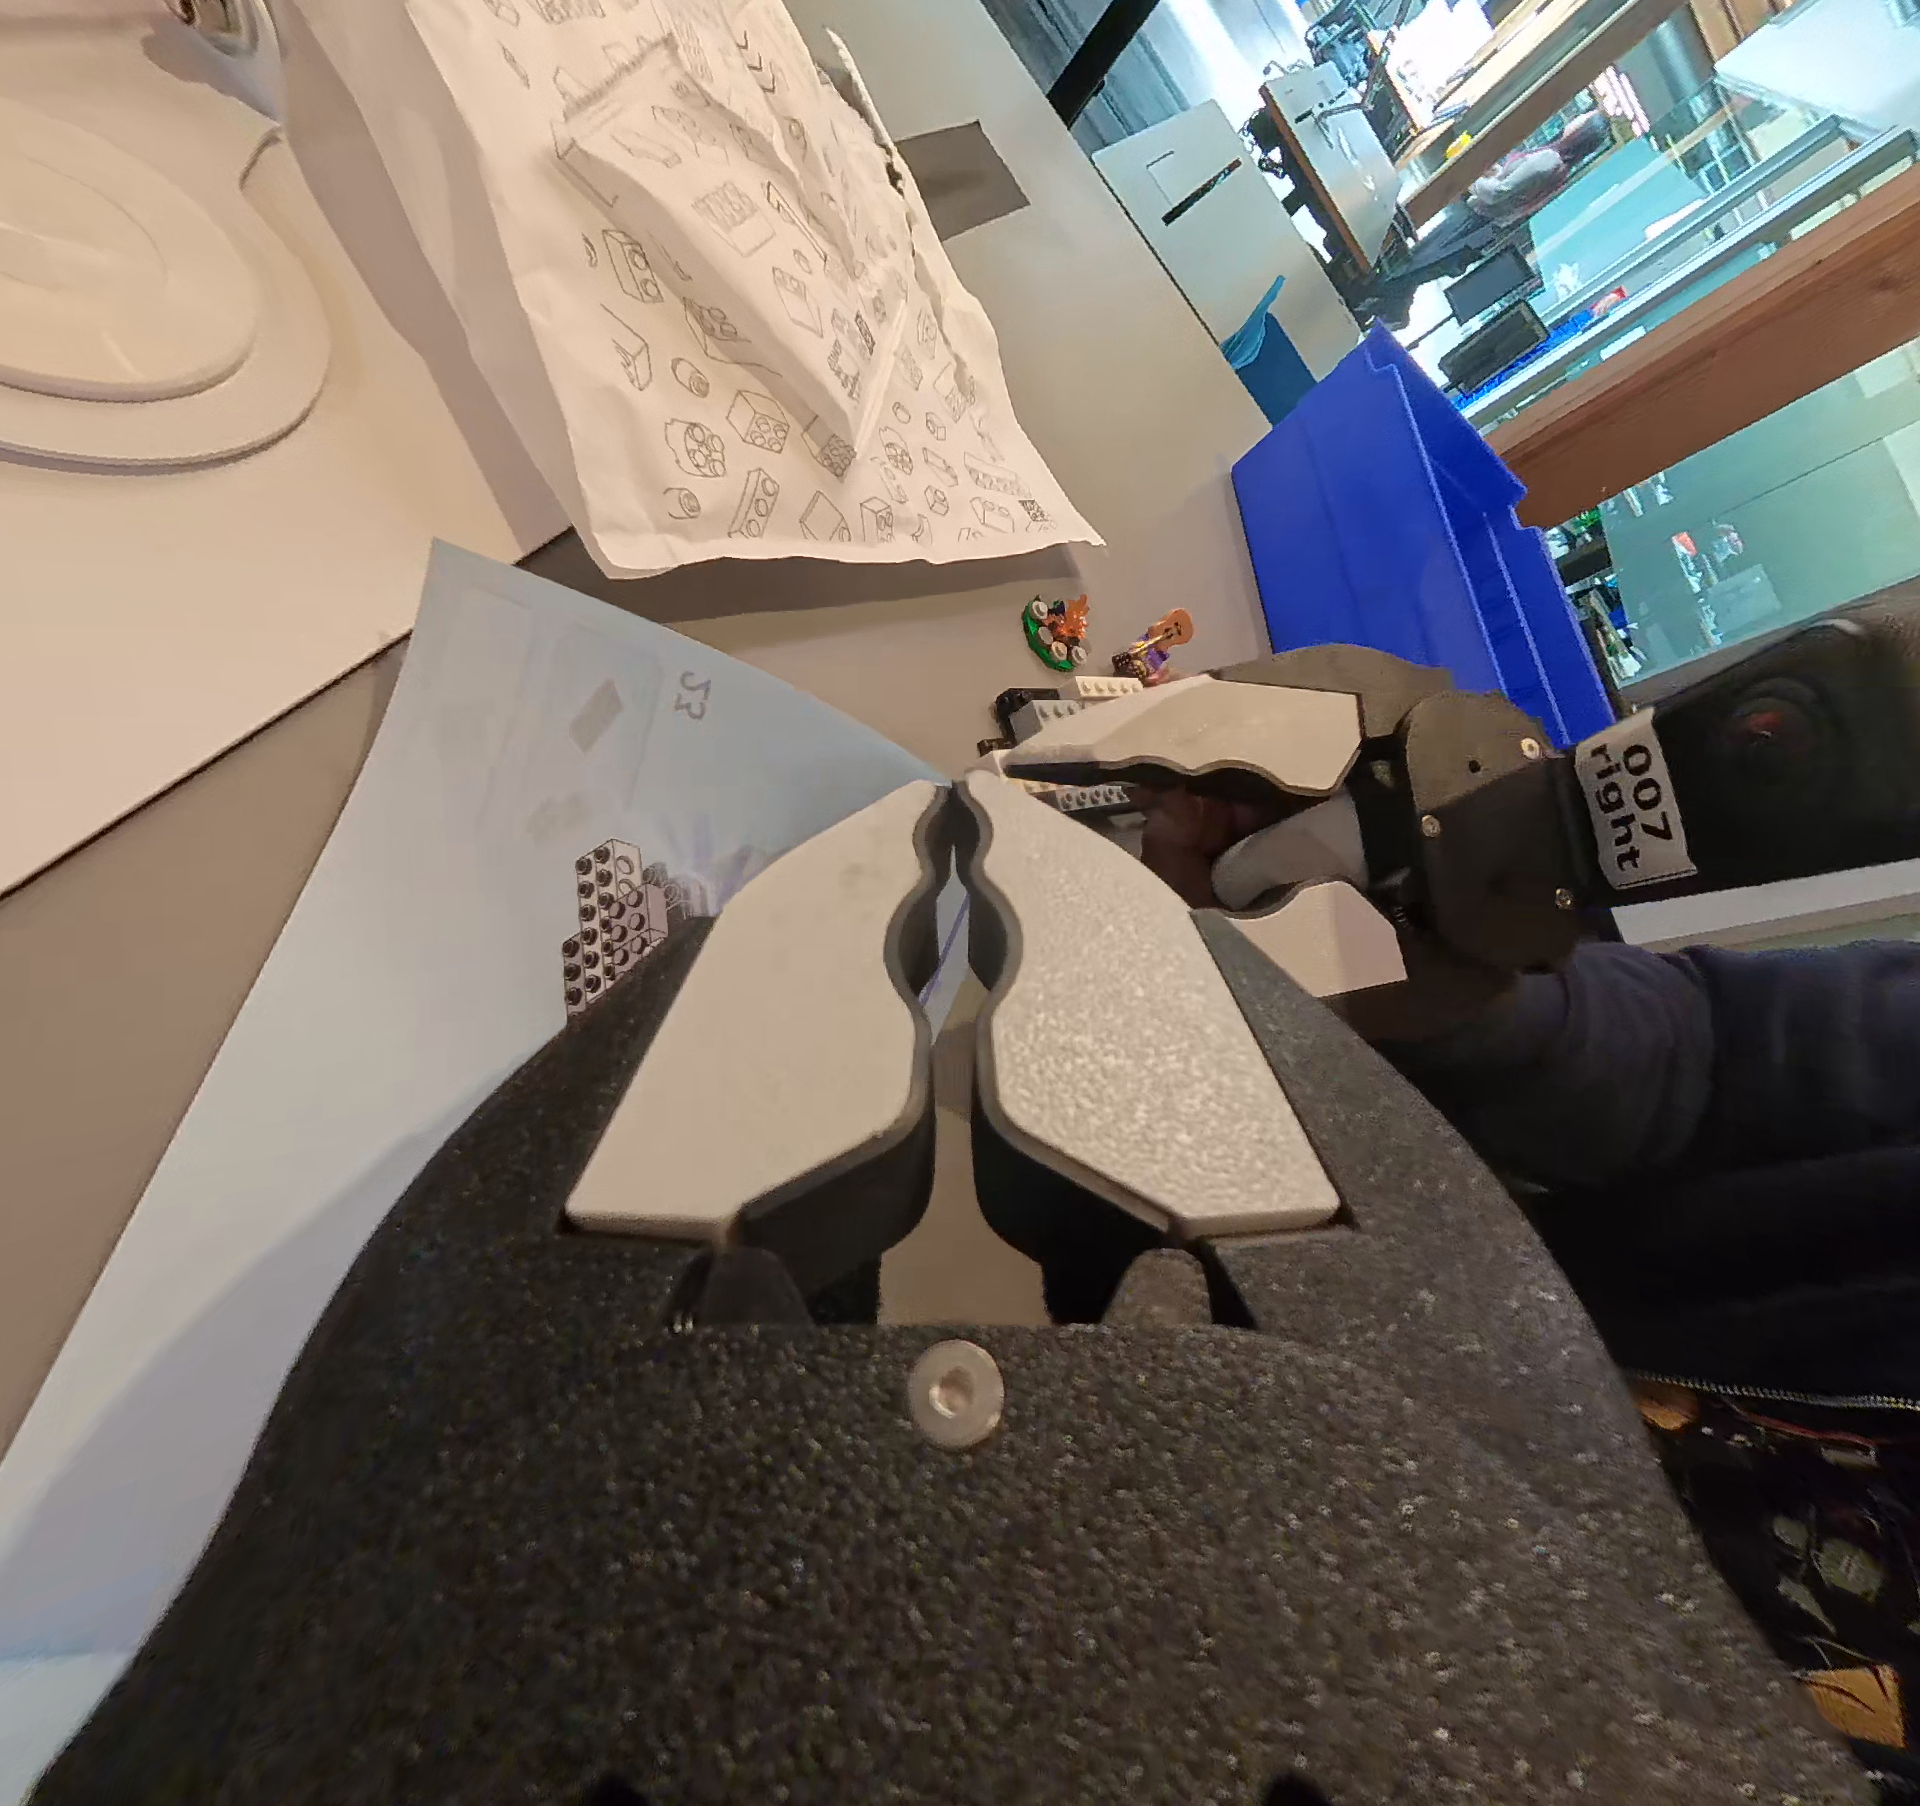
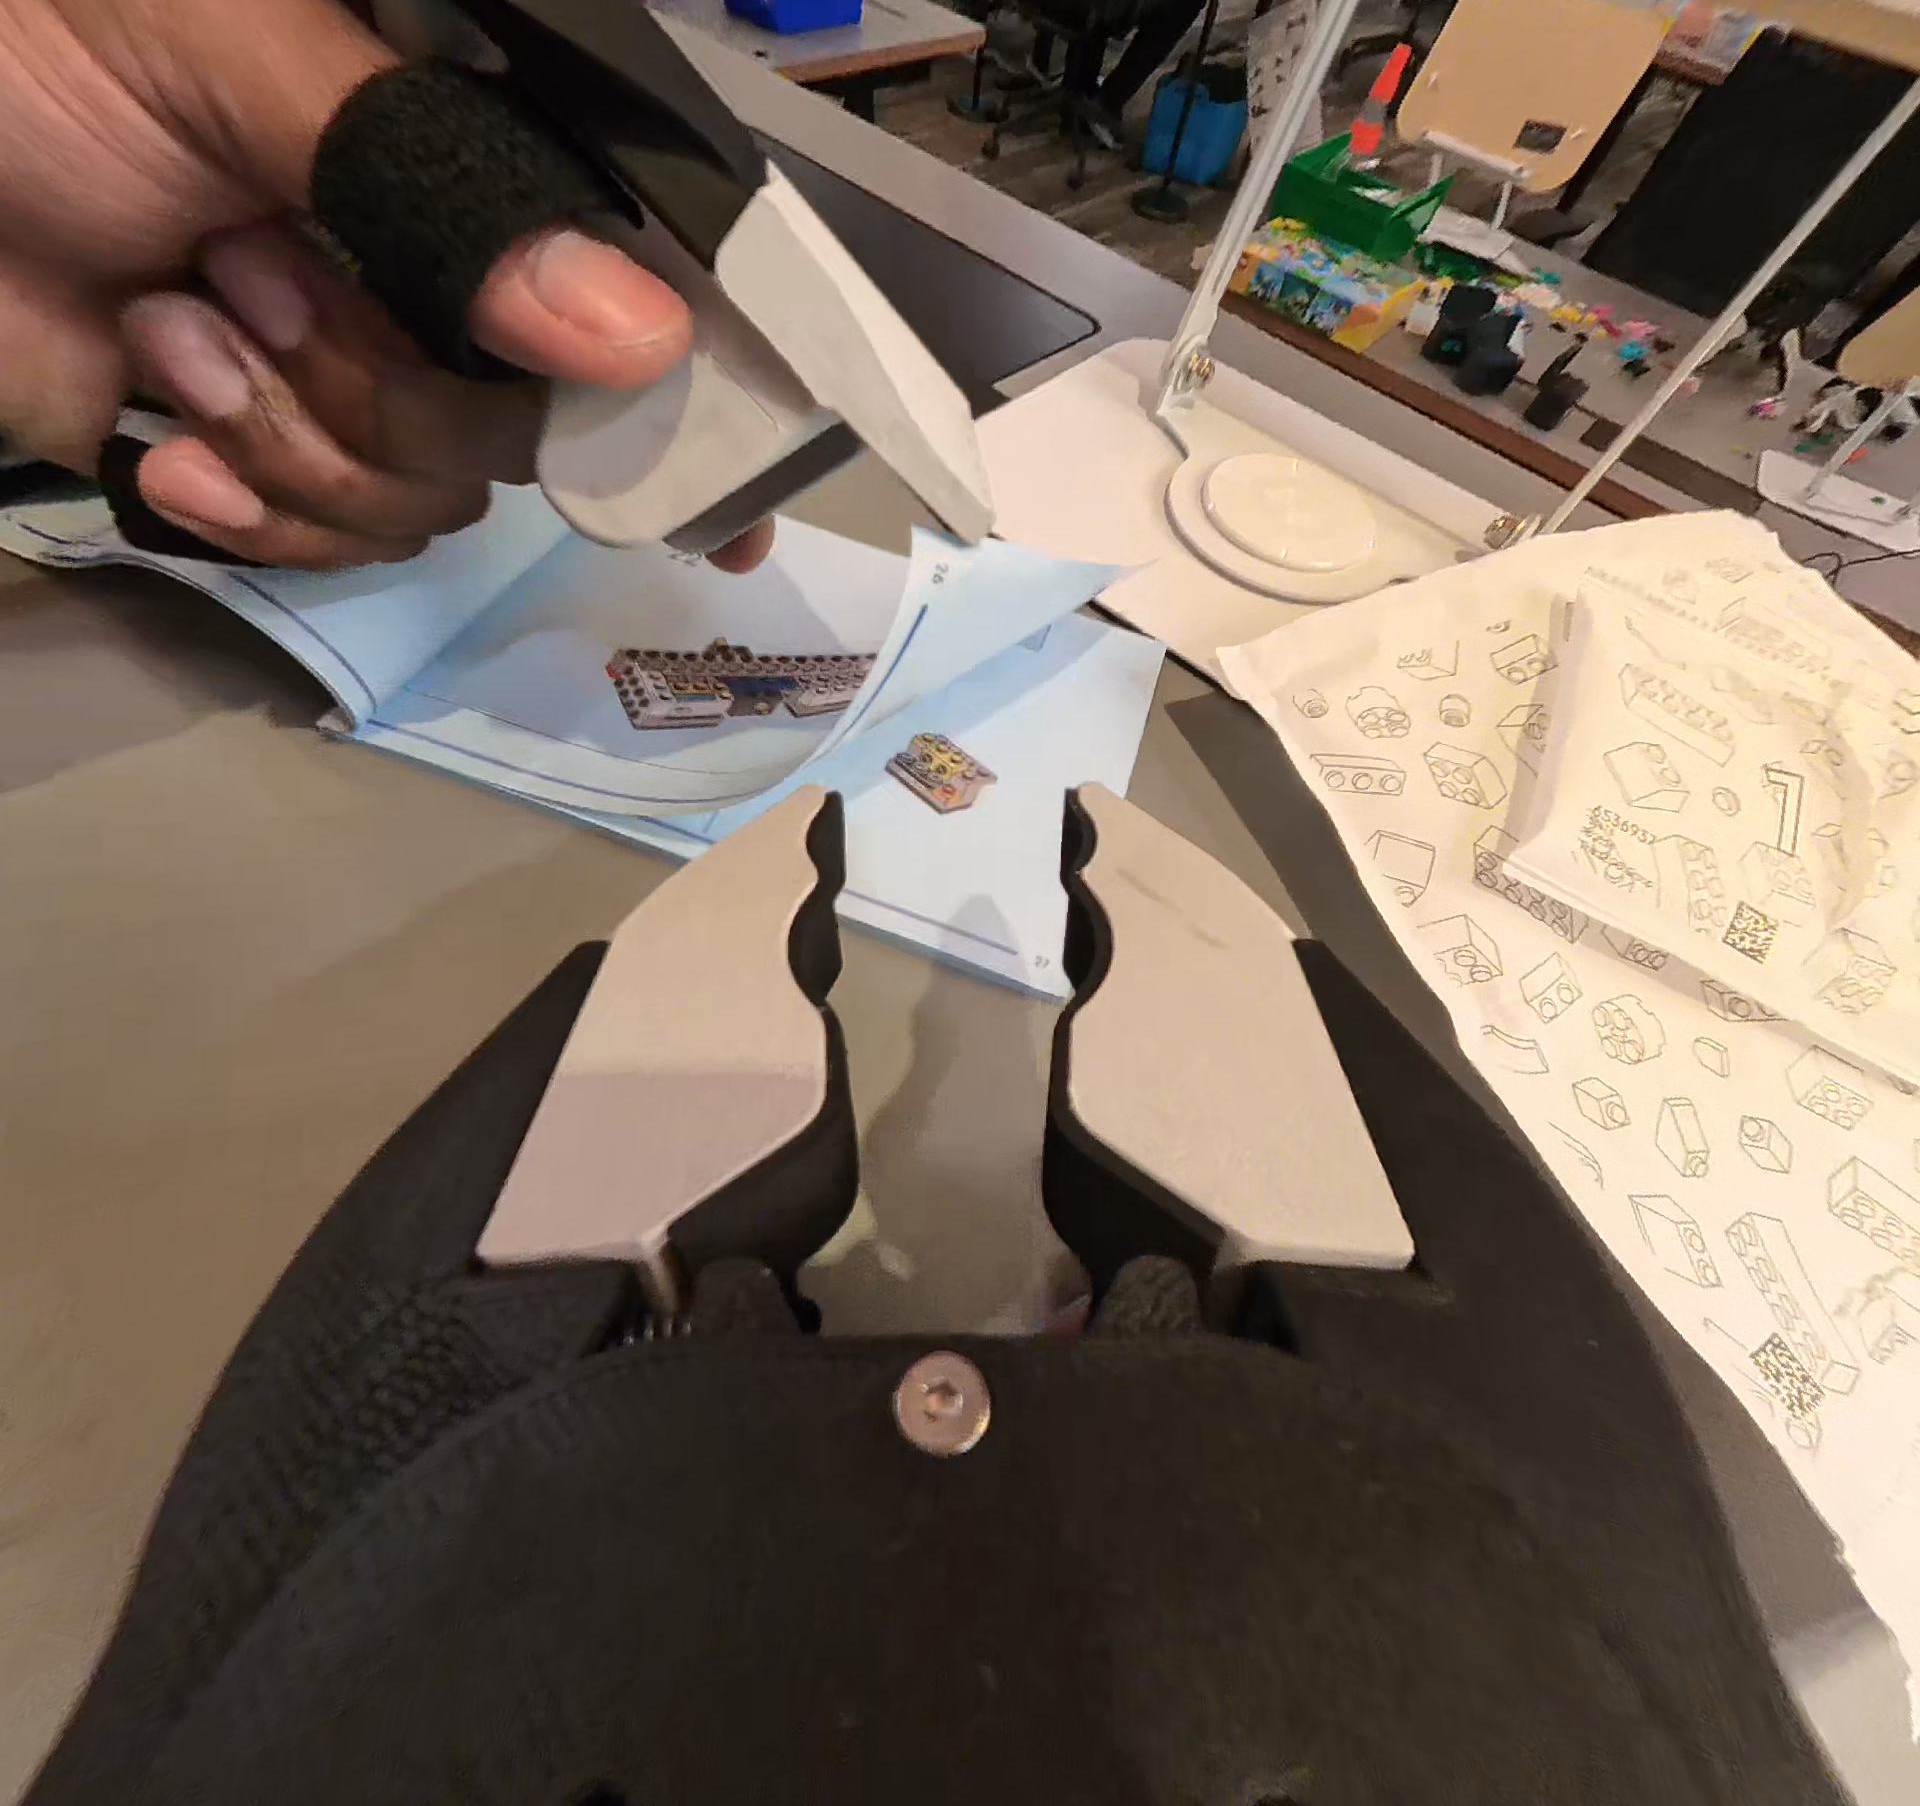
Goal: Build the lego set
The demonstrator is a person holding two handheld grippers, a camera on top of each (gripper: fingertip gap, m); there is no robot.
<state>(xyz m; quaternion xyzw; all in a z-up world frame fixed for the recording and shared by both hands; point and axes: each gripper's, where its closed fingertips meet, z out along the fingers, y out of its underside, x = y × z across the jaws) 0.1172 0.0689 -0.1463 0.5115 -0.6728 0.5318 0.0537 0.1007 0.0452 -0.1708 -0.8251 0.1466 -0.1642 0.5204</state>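
Thin, curled booklet page (image 2: 997,593), seemingly jaw-pinched

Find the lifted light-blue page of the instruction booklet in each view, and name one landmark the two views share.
Left wrist view: the lifted page fills the left-centre, its corner pinched at the tips of the shut left tool.
Right wrist view: the lifted page curls up at upper centre, held by the left tool, beyond the open right tool.
Shared landmark: the white paper bag printed with brick outlines.
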